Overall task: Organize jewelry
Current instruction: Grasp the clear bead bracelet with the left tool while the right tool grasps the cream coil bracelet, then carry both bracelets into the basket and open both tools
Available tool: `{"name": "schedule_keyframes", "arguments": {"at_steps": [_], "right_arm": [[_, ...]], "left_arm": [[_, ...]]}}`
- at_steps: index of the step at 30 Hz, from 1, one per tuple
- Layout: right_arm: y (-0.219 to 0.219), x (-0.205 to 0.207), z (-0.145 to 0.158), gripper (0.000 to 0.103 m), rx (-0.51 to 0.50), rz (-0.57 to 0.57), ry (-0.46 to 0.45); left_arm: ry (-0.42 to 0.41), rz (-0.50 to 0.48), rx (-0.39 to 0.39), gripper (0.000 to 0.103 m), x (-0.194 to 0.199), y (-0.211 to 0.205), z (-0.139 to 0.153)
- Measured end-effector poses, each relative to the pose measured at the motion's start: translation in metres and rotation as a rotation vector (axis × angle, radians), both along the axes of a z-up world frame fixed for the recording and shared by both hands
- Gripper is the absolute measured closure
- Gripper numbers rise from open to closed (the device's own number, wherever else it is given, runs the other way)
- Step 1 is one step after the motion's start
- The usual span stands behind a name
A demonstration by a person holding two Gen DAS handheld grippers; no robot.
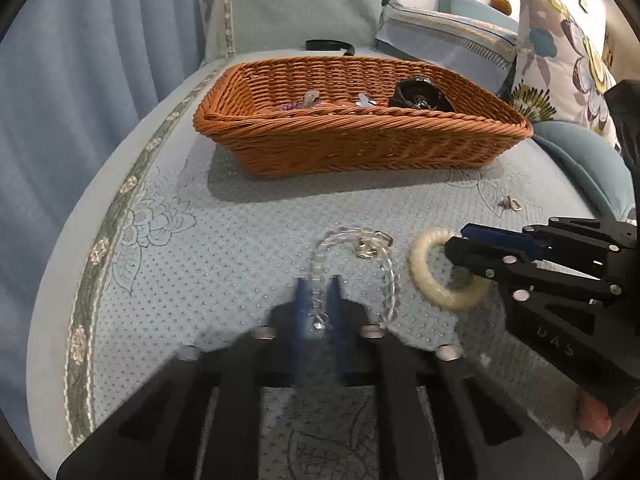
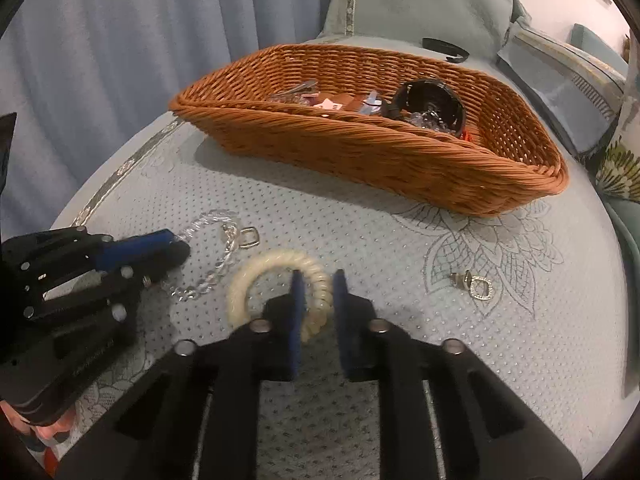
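The left claw [image 1: 319,296] is pinched on the near side of the clear beaded bracelet [image 1: 352,268], its blue pads pressed against the bead strand that runs straight out ahead of them. The bracelet's loop lies flat on the bed [image 1: 240,248], with its metal clasp at the end farthest from the claw. The right claw [image 2: 316,300] straddles the right-hand side of the cream spiral hair tie [image 2: 280,292]: one pad sits inside the ring and the other outside. The jaws are nearly together, and I judge them gripped on the coil. Both pieces lie just beside each other.

The wicker basket [image 1: 360,148] stands directly beyond both claws, its long axis running across their line of reach, and seems about equally near to each. Carrying either piece in calls for a lift over the near rim. A pair of earrings [image 2: 472,284] lies off to the right of the right claw, nearer to it than to the left.
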State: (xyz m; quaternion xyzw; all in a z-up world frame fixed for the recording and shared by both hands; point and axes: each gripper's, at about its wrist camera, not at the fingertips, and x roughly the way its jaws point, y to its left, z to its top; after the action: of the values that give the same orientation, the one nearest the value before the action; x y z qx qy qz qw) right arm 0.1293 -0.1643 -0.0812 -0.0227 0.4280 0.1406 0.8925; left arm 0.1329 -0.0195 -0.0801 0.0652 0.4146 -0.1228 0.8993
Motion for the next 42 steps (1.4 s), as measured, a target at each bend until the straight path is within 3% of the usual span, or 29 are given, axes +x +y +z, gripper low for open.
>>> {"name": "schedule_keyframes", "arguments": {"at_steps": [9,25,30,35,42], "right_arm": [[-0.004,-0.01,0.006,0.094,0.028,0.025,-0.02],[-0.027,-0.019,0.042,0.094,0.105,0.001,-0.091],[-0.036,-0.027,0.065,0.094,0.132,-0.017,-0.141],[-0.053,-0.023,0.105,0.094,0.149,-0.052,-0.216],[-0.063,0.029,0.153,0.094,0.115,-0.095,-0.315]], "left_arm": [[-0.006,-0.029,-0.122,0.097,-0.005,0.017,0.01],[-0.181,-0.158,-0.291,0.097,-0.041,0.017,0.068],[-0.241,-0.198,-0.338,0.097,-0.049,0.015,0.094],[-0.301,-0.223,-0.329,0.097,-0.037,0.003,0.132],[-0.387,-0.233,-0.312,0.097,0.011,-0.018,0.173]]}}
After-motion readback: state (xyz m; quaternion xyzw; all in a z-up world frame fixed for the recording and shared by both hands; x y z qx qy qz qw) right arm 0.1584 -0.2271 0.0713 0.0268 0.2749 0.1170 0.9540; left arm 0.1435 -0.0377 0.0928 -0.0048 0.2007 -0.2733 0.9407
